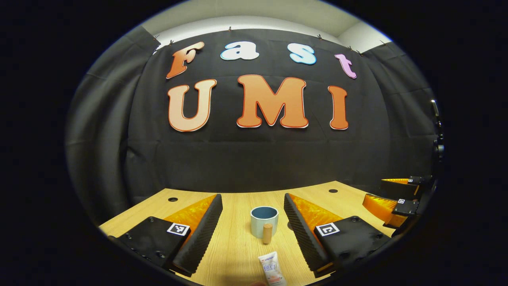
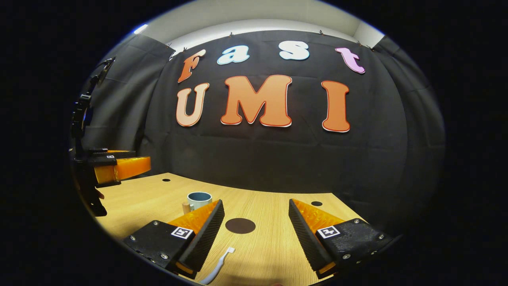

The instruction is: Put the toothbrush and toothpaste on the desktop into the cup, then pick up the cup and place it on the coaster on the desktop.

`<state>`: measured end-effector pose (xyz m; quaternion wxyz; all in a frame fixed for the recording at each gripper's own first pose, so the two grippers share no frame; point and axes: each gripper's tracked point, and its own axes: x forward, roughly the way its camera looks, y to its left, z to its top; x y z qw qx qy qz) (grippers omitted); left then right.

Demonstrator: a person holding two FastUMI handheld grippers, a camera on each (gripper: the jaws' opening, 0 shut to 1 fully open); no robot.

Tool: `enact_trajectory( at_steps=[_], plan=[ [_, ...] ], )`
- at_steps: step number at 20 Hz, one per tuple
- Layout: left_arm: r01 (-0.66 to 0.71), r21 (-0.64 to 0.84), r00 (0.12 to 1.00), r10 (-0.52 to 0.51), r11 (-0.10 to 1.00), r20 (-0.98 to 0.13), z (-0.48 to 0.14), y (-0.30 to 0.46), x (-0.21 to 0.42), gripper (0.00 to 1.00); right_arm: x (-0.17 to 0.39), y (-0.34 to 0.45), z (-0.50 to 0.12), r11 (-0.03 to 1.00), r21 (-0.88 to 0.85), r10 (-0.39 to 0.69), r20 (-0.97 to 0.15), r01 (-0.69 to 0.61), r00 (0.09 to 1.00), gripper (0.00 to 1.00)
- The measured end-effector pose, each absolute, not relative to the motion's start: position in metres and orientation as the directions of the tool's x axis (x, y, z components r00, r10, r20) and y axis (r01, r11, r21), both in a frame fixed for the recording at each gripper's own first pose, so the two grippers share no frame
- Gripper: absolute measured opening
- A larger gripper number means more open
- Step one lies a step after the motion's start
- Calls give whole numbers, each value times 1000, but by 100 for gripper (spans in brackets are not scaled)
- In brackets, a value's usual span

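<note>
In the left gripper view we see the left gripper [image 1: 254,222] spread wide and holding nothing, with the cup [image 1: 264,221] standing on the desktop [image 1: 238,246] low in the centre between its fingers and the toothpaste [image 1: 271,270] lying at the bottom edge. In the right gripper view we see the right gripper [image 2: 256,226] likewise released, the dark coaster [image 2: 240,225] between its fingers at lower centre, the toothbrush [image 2: 219,267] below it, and the cup [image 2: 198,200] to the left of centre.

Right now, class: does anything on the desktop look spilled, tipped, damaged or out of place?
Nothing stands out. The cup stands upright and looks empty, the toothpaste lies flat on the desktop before the left gripper, the toothbrush lies by the right gripper, and the coaster sits bare. Both jaws are open.
</note>
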<state>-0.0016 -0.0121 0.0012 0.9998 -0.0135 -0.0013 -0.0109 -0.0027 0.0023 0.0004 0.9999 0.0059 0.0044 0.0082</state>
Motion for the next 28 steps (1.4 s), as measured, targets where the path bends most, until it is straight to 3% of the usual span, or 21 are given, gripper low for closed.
enact_trajectory(
  at_steps=[9,19,28],
  plan=[
    [60,-39,993,-64,997,-97,-26,-28,1,100,-7,-1,-4,1000,0,18,-50,-18,999,98],
    [46,-72,923,-70,996,-379,-73,-15,19,100,-3,-6,-9,995,-101,2,-169,-19,986,98],
    [51,-20,789,-53,998,-612,-108,-7,12,100,-1,16,-28,985,-90,104,-352,-144,930,94]
  ],
)
